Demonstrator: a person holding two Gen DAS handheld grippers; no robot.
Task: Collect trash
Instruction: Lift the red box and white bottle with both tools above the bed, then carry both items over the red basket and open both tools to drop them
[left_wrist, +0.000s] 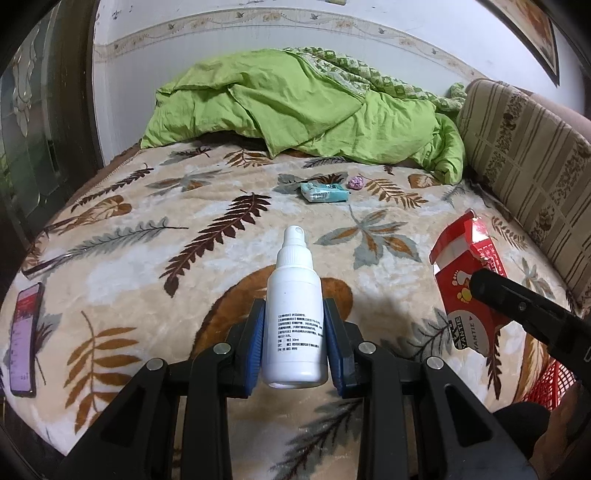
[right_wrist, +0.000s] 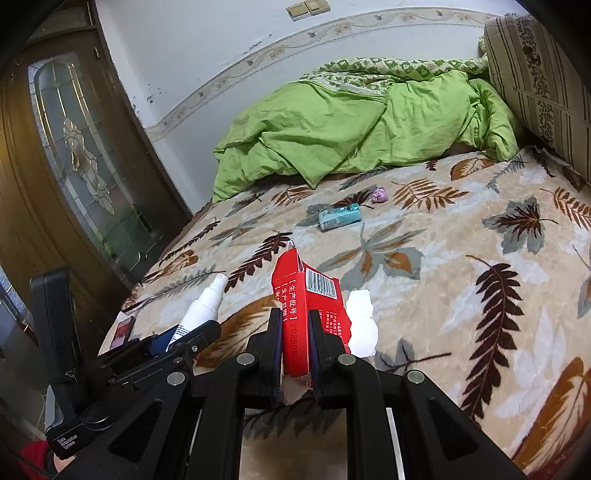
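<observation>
Trash, two pieces lifted: white plastic spray bottle (left_wrist: 294, 314) clamped in left hand-held gripper (left_wrist: 295, 325); torn red cardboard box (right_wrist: 301, 314) clamped in right hand-held gripper (right_wrist: 295, 343). Left on leaf-print bed blanket (left_wrist: 147, 258): teal packet (left_wrist: 324, 192), crumpled pink wad (left_wrist: 357, 183). Red mesh basket (left_wrist: 546, 384) at bedside, probable drop point.

My right gripper (right_wrist: 295, 343) pinches a torn red box (right_wrist: 299, 314) between its fingers (right_wrist: 274, 339) above the leaf-patterned bed (right_wrist: 461, 295). At left, my left gripper (right_wrist: 184, 338) grips a white spray bottle (right_wrist: 203, 308).
</observation>
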